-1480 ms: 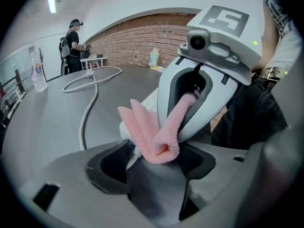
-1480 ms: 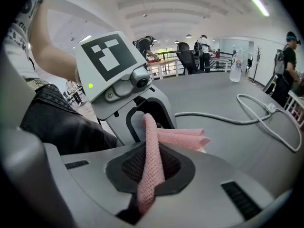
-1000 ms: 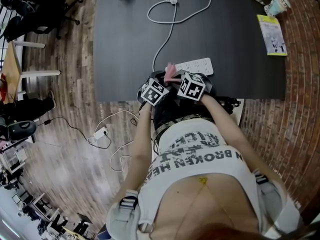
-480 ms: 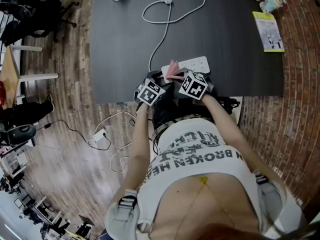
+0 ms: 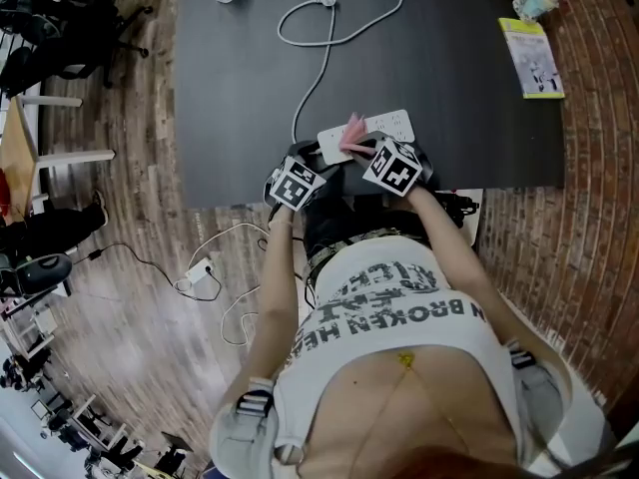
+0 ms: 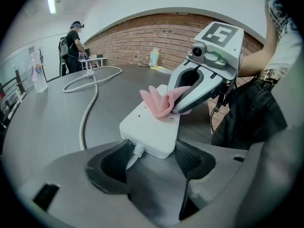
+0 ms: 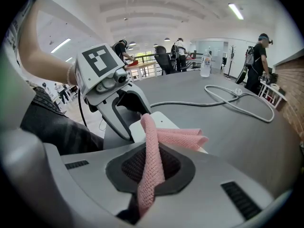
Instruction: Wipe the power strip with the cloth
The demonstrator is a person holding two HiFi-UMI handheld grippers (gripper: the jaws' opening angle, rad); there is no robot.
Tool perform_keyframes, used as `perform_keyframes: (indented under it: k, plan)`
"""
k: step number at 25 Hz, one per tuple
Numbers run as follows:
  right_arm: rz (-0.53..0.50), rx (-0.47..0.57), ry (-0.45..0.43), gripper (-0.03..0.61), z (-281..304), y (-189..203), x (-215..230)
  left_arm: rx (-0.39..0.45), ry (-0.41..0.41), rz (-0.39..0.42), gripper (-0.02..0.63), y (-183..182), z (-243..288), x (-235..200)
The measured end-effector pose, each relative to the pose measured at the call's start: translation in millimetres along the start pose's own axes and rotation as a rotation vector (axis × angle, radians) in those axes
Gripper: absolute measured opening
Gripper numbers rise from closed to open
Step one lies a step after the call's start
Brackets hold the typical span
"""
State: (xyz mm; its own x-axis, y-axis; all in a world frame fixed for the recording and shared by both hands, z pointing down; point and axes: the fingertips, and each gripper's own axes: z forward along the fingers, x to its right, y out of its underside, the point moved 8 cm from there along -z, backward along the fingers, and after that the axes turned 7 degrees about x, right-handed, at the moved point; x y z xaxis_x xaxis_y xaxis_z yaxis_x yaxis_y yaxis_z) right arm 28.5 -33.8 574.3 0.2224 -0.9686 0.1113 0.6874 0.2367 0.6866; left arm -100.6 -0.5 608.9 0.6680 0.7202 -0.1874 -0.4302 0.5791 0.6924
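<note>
- Right gripper [image 7: 149,167], closest in: its jaws are clamped on a pink cloth [image 7: 152,160], which rises from between the pads and folds forward beyond the tips.
- Just past those tips, the cloth's free end lies on top of the white power strip [image 7: 164,121], at the near edge of the dark table [image 5: 240,88].
- Left gripper [image 6: 149,158]: jaws spread, with the strip's cord end [image 6: 152,127] sitting just between the tips. Whether the pads actually touch the casing cannot be told.
- Ahead of the left gripper's jaws, the right gripper [image 6: 183,106] comes in from the right, pressing the cloth [image 6: 159,103] onto the strip.
- From above, the two grippers meet at the strip [image 5: 384,125] – left [image 5: 312,160] at its cord end, cloth [image 5: 353,135] on it just beside.
- Beyond the left gripper's tips and to their left, the white cord [image 6: 88,113] runs off across the table into a loop.
- Farther out – well beyond both grippers – a water bottle [image 6: 39,72] stands at the table's far side, and a person [image 6: 73,46] stands by the brick wall.
</note>
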Motion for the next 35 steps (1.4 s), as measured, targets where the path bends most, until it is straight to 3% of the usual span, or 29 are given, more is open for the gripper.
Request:
perform_keyframes:
  k: [35]
  plan:
    - [0.148, 0.017, 0.134, 0.015, -34, 33, 27, 0.001, 0.001, 0.001, 0.285, -1, -2, 0]
